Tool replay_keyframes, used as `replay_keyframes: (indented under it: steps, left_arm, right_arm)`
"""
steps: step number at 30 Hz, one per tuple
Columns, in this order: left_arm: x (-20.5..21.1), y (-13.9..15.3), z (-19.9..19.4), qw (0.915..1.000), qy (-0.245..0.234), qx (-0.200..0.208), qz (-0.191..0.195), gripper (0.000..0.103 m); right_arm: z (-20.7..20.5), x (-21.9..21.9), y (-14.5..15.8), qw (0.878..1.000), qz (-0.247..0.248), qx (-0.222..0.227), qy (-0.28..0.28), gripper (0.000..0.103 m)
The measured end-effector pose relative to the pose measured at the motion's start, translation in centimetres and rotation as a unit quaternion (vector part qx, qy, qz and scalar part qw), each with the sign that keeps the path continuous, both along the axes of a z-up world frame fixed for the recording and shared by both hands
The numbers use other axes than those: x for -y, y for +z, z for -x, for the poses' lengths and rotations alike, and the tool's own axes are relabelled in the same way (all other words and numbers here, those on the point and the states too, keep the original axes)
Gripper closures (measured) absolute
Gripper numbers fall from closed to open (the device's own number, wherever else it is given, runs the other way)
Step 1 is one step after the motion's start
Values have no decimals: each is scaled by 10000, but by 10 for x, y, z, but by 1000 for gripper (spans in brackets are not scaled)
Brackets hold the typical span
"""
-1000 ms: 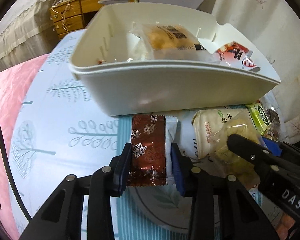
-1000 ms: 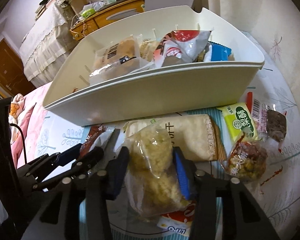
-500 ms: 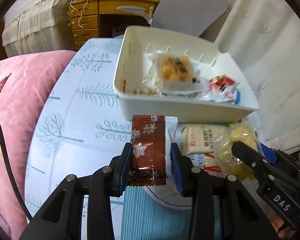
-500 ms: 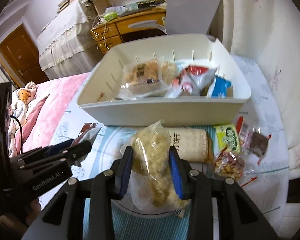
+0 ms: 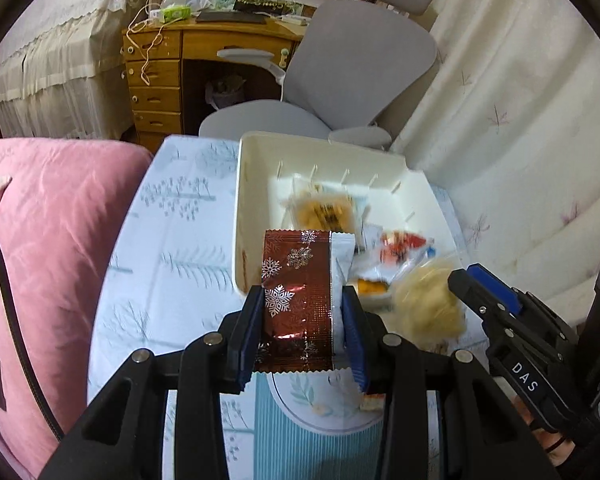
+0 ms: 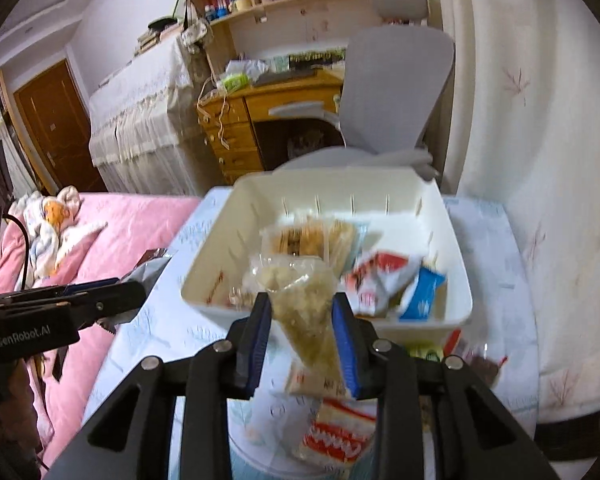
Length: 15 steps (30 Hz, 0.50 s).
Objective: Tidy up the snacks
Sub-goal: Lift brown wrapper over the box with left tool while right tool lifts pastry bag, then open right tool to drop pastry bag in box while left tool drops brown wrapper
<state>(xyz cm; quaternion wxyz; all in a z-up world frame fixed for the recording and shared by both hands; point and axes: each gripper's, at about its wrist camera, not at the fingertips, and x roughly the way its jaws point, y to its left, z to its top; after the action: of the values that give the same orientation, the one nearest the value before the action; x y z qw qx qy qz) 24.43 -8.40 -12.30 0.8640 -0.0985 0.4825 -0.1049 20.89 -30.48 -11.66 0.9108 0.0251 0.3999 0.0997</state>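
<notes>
my left gripper (image 5: pixel 303 330) clamps a brown snowflake packet (image 5: pixel 298 300), my right gripper (image 6: pixel 303 340), closing, pinches a clear crumb bag (image 6: pixel 304 308); both raised to clear the white bin (image 6: pixel 456 280).

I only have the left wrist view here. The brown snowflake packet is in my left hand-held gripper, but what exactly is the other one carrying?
Observer: The right hand-held gripper has a clear bag of pale crumbly snack between its blue pads, and its jaws are closing on the bag.
Operator: Is there room in the bin on that side?
Observer: The white bin has a blue packet at its right end, beside a red and white packet.
Operator: Anything left on the table that I can't see?
Observer: Yes, a red and white packet lies below the right gripper.
</notes>
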Motion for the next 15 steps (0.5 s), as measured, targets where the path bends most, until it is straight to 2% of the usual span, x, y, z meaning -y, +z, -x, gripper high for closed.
replay_keyframes:
  steps: [6,10,12,13,15]
  left_arm:
    - [-10,11,-39,9999,-13,127,116,66]
    - [-7,6,-61,9998,-154,114,99,66]
    - [-3,-3,-72,9997,-244,-30,74,66]
    - [-2,-7,-75,9994,-255,-24,225,64]
    - [5,-14,-80,9984,-493,-159,240,54]
  right_arm:
    - [-24,-6,13,9992,-51,389,-61,79]
    - [-34,-10,10,9992,-68,339,-191,79]
    - [-34,-8,6,9992,-76,259,-290,79]
    - [-34,-6,4,9991,-83,225,-360,79]
    - [-31,-2,-1,9984,-132,118,-536,79]
